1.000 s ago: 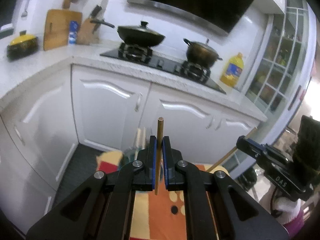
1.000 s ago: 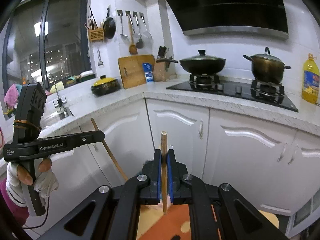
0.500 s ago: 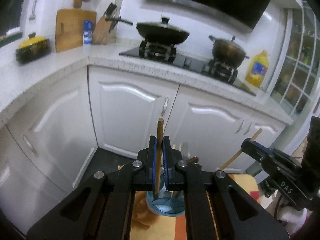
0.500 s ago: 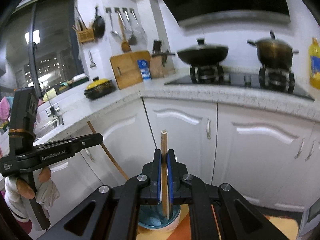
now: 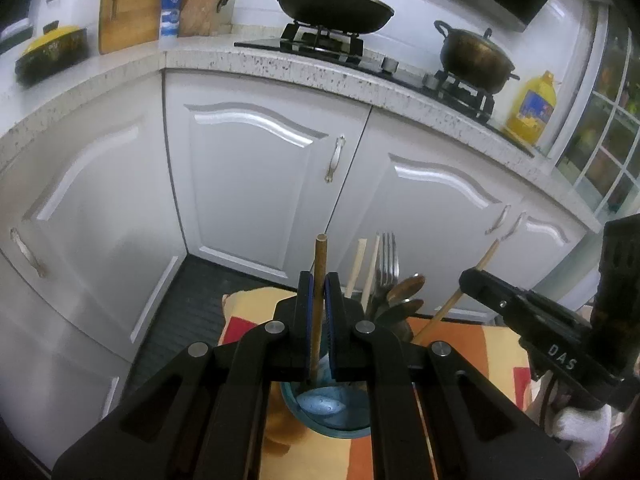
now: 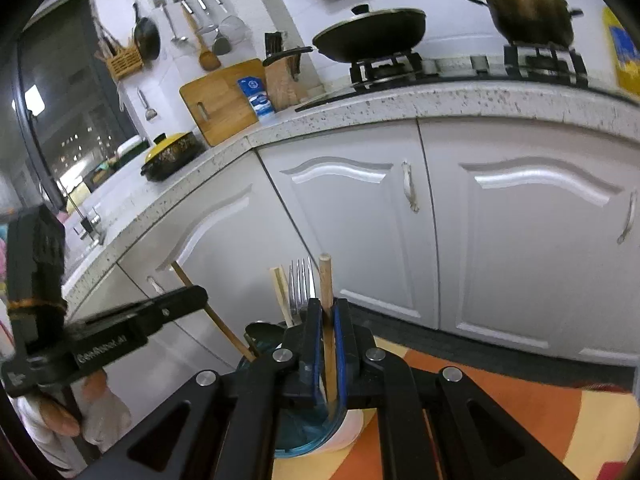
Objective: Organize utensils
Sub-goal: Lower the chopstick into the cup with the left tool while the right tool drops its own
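Observation:
My left gripper (image 5: 319, 294) is shut on a brown wooden chopstick (image 5: 320, 264), held upright over a blue-rimmed utensil cup (image 5: 320, 410). The cup holds pale chopsticks (image 5: 356, 268), a fork (image 5: 388, 256) and spoons (image 5: 406, 286). My right gripper (image 6: 327, 314) is shut on a second wooden chopstick (image 6: 326, 280), its lower end inside the same cup (image 6: 296, 432). The fork (image 6: 302, 280) and a pale chopstick (image 6: 280, 292) stand behind its fingers. Each gripper shows in the other's view, the right one (image 5: 480, 284) and the left one (image 6: 192, 296).
The cup stands on an orange, yellow and red cloth (image 5: 460, 344) in front of white cabinet doors (image 5: 256, 184). A speckled counter (image 5: 320, 72) above carries a wok (image 5: 334, 4), a pot (image 5: 476, 56), an oil bottle (image 5: 532, 108) and a cutting board (image 5: 136, 4).
Both grippers have tilted downward and come lower over the cup. The cup and its utensils have come into view under the chopsticks. Both stay shut on their chopsticks.

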A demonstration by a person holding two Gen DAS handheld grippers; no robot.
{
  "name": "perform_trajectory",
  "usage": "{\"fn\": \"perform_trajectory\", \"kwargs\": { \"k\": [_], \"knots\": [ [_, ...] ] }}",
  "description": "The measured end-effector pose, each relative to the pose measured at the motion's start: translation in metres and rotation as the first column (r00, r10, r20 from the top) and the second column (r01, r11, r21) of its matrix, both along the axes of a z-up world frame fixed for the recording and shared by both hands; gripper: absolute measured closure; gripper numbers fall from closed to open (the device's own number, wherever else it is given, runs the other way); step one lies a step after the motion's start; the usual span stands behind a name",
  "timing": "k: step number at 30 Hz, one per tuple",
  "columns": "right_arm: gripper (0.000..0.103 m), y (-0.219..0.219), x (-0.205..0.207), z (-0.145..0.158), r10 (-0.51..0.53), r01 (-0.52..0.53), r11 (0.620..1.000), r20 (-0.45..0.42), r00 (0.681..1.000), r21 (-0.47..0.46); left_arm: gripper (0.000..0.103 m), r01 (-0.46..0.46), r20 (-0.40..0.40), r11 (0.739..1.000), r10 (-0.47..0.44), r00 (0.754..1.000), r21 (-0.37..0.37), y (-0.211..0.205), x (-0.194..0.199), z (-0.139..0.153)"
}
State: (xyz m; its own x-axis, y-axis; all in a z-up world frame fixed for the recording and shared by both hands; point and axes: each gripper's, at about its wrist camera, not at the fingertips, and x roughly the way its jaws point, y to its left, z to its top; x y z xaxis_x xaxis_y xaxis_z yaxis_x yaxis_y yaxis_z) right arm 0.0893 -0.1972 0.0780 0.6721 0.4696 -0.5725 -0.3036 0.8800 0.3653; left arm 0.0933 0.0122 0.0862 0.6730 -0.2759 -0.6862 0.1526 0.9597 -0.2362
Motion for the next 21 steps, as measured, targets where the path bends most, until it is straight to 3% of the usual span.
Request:
{"fn": "perform_trajectory", "kwargs": {
  "k": [2,4,6,9,12,21],
  "knots": [
    [0.07,-0.004,-0.002,-0.004,-0.011,0.011,1.0,-0.012,1.0,0.008,0.098,-0.003,-0.004,1.0,0.003,1.0,-0.012,0.001,-0.002,-0.001],
    [0.07,-0.006,-0.006,-0.007,-0.011,0.012,1.0,-0.019,1.0,0.011,0.093,-0.009,-0.02,1.0,0.009,1.0,-0.028,0.003,-0.004,-0.003],
    [0.07,-0.006,-0.011,-0.01,-0.009,0.009,1.0,-0.028,1.0,0.011,0.073,-0.017,-0.03,0.999,0.016,0.999,-0.041,0.006,-0.006,-0.004],
    [0.07,-0.005,-0.019,-0.014,-0.006,0.006,1.0,-0.034,0.999,0.005,0.059,-0.026,-0.03,0.998,0.024,0.999,-0.059,0.008,-0.013,-0.004],
    [0.07,-0.001,-0.03,-0.018,-0.004,0.004,1.0,-0.033,0.999,-0.022,0.054,-0.031,-0.033,0.998,0.029,0.999,-0.062,0.008,-0.02,-0.004],
    [0.069,0.015,-0.056,-0.025,-0.012,0.01,0.995,-0.018,1.0,-0.102,0.053,-0.064,-0.029,0.998,0.064,0.998,-0.007,0.004,-0.05,-0.013]
  ]
}}
